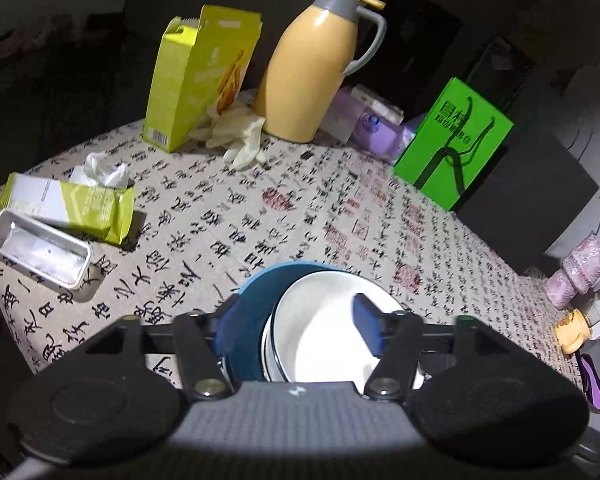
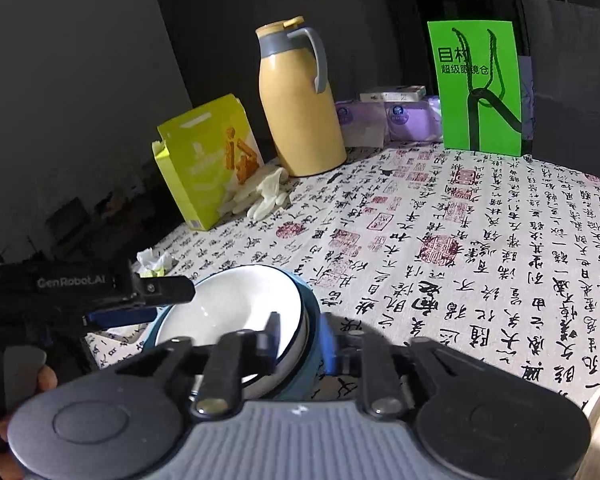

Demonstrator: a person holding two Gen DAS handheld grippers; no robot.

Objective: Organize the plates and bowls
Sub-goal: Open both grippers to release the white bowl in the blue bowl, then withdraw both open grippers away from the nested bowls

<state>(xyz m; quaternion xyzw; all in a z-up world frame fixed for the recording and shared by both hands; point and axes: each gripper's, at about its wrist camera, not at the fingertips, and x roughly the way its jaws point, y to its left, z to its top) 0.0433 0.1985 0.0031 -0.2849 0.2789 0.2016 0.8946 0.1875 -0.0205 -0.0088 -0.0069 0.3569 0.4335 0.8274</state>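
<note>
**Grippers straddle the stacked bowls**

Left gripper stands released, fingers either side of the rims, white ceramic bowl nested in round blue bowl on calligraphy-print tablecloth. Right gripper straddles the opposite rim, pads apparently not pressing.

White bowl, blue bowl, calligraphy-patterned tablecloth.

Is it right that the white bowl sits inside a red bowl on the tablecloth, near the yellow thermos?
Not quite: the outer bowl is blue, not red. The right wrist view shows the white bowl nested in it on the tablecloth, with the yellow thermos standing behind.
</note>
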